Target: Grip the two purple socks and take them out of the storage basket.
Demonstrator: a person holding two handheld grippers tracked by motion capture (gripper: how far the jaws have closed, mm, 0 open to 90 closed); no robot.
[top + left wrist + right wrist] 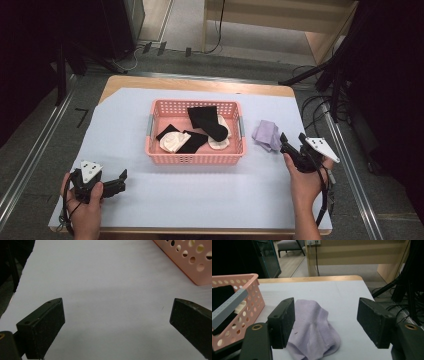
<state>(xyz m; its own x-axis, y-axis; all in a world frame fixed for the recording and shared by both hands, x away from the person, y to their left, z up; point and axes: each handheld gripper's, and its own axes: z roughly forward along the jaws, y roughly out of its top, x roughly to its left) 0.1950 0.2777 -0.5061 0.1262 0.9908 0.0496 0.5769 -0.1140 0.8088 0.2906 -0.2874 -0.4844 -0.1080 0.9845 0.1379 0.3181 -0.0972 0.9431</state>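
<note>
**Both grippers open, socks in the basket**

Left gripper (116,182) sits low on the table (200,195), jaws spread, holding nothing. Pink basket (195,159) mid-table holds black socks (204,117) and cream ones (173,141). Right gripper (292,141), jaws wide apart, hovers just beside a crumpled lilac sock (317,332); can't tell its direction.

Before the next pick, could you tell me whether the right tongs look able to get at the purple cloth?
Probably yes: the right tongs are open just before the purple cloth, which lies clear of the pink basket with nothing between.
</note>
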